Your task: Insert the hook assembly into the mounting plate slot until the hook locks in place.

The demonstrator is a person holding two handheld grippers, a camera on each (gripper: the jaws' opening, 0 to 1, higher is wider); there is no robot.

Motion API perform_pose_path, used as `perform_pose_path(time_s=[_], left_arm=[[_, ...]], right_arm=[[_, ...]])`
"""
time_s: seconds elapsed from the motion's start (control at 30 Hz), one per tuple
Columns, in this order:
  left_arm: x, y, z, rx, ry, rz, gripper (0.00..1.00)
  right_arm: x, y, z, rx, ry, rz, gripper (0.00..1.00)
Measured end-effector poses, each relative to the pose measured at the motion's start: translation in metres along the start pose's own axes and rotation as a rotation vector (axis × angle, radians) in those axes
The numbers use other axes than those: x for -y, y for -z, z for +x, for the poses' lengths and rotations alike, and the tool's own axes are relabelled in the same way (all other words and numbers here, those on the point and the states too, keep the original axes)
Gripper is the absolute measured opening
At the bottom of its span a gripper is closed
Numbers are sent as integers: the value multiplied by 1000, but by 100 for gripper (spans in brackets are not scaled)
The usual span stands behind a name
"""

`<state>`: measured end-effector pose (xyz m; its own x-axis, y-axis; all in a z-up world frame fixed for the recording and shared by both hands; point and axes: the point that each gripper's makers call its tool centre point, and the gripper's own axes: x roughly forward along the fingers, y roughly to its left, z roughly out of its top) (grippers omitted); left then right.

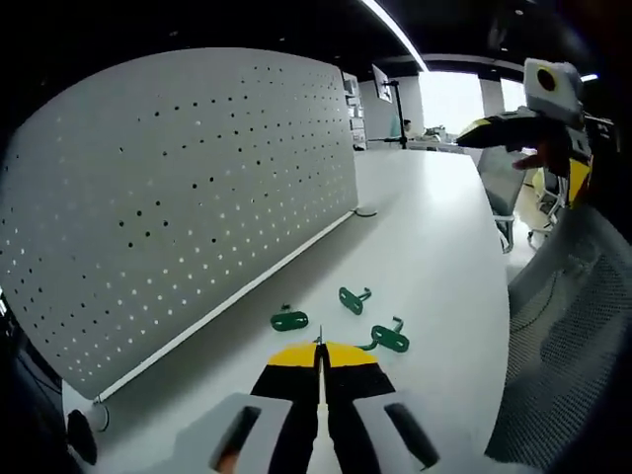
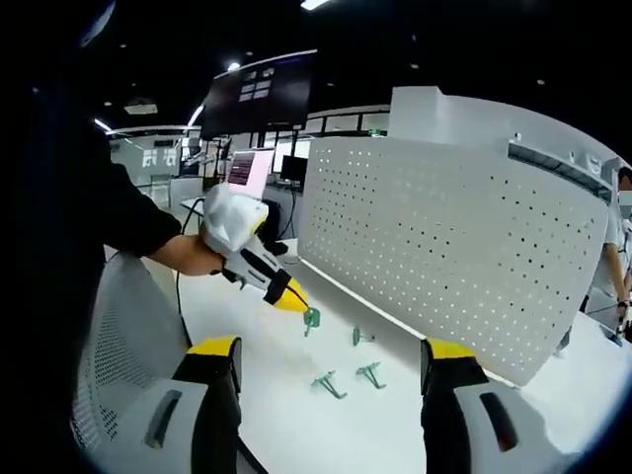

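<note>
My left gripper [image 2: 293, 297]: jaws closed on green hook [image 2: 311, 318] before pegboard [image 2: 444, 267]. My right gripper [image 2: 331, 380]: wide, empty. Risk: thin pinch, hook twisting loose.

White pegboard [image 1: 188, 197] with a regular grid of small dark holes, white bench [image 1: 425, 227], green hooks [image 1: 289, 319], left gripper [image 1: 320, 357] and right gripper [image 2: 331, 348] jaws black with yellow tips, grey mesh chair [image 1: 568, 336]

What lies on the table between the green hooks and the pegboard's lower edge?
Nothing: in the left gripper view, bare white table separates the green hooks from the pegboard.
</note>
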<state>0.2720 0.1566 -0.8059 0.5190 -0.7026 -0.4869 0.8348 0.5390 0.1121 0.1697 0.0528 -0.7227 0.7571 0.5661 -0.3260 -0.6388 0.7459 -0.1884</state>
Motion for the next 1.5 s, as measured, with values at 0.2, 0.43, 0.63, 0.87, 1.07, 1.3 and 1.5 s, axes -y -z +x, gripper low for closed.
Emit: perform_pose_path(time_s=[0.2,0.43,0.63,0.87,1.07,1.3,1.5], left_arm=[[7,-17,-10,22,21,-65,1],[21,-38,-18,45,71,-122,1],[33,-52,-23,64,112,-193,1],[45,-61,-27,59,179,-296,1],[55,-69,-30,61,214,-327,1],[67,-79,-33,72,259,-354,1],[77,-85,-36,79,298,-383,1]], right_arm=[[-6,-8,5,26,-6,1,51],[-11,-16,10,48,-13,0,39],[-16,-21,16,59,-18,-8,33],[-20,-23,23,62,-9,-38,28],[-19,-22,28,60,2,-22,24],[-17,-16,33,35,33,-11,17],[-16,-11,36,15,45,-27,14]])
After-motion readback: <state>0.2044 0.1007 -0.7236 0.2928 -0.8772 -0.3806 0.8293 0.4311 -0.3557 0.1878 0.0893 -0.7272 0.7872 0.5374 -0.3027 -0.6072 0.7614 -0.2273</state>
